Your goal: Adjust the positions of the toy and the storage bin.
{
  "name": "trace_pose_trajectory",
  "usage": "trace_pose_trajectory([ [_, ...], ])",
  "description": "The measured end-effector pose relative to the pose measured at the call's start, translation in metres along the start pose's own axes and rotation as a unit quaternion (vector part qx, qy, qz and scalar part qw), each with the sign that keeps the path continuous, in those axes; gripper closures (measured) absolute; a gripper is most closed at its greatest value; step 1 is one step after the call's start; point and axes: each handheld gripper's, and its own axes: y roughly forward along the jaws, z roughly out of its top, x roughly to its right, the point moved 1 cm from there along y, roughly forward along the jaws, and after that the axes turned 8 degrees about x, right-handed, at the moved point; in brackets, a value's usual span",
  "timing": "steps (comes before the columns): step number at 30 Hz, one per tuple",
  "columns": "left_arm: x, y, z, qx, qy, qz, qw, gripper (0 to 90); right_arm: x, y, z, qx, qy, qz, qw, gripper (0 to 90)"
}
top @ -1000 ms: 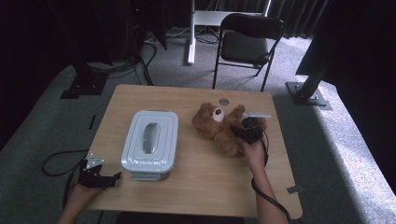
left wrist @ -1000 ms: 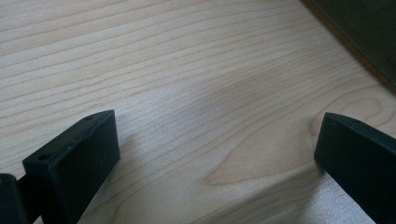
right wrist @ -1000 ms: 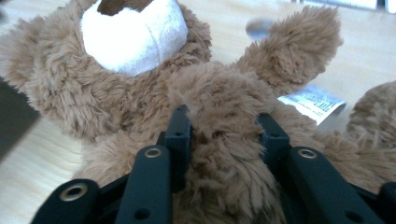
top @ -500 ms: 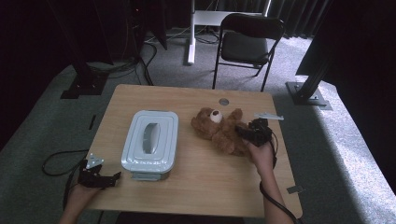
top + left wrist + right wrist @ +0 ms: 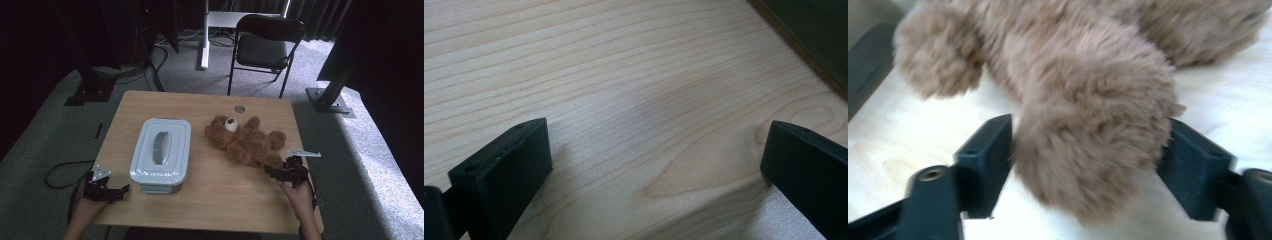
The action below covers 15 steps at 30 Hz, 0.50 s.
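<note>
A brown teddy bear (image 5: 245, 140) lies on its back on the wooden table (image 5: 220, 200), right of centre, head toward the far left. My right gripper (image 5: 271, 170) is at the bear's near leg. In the right gripper view the furry leg (image 5: 1088, 150) fills the gap of that gripper (image 5: 1088, 135), and both pads touch the fur; the jaws have just been closing on it. My left gripper (image 5: 121, 189) rests at the table's near left corner. Its jaws stand wide open over bare wood (image 5: 656, 150), with nothing between them.
A pale grey lidded box (image 5: 161, 150) with a handle recess sits left of the bear, just beyond the left gripper. A small round grommet (image 5: 239, 108) is near the far edge. A black folding chair (image 5: 267, 45) stands behind the table. Cables trail on the floor.
My right gripper has moved from the bear's belly toward the near right of the table and now sits at its leg. The bear has shifted slightly. The left gripper has stayed put.
</note>
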Motion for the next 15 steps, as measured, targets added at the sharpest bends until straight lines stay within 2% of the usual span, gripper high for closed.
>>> trace_pose_trajectory([
  [3, 0.000, 0.000, 0.000, 0.000, 0.000, 0.000, 1.0000, 0.5, -0.007, -0.002, -0.008, -0.008, -0.014, 0.005, 0.9999, 55.1],
  [5, 0.000, 0.000, 0.000, 0.000, 0.000, 0.000, 1.0000, 0.5, -0.014, -0.005, -0.012, -0.008, -0.023, 0.004, 0.9997, 61.6],
  [9, 0.000, 0.000, 0.000, 0.000, 0.000, 0.000, 1.0000, 0.5, -0.032, -0.006, -0.019, -0.012, -0.031, 0.027, 0.9991, 64.9],
  [11, 0.000, 0.000, 0.000, 0.000, 0.000, 0.000, 1.0000, 0.5, -0.044, -0.005, -0.020, -0.015, -0.032, 0.048, 0.9982, 65.1],
  [15, 0.000, 0.000, 0.000, 0.000, 0.000, 0.000, 1.0000, 0.5, -0.072, 0.000, -0.018, -0.022, -0.048, 0.097, 0.9939, 64.9],
])
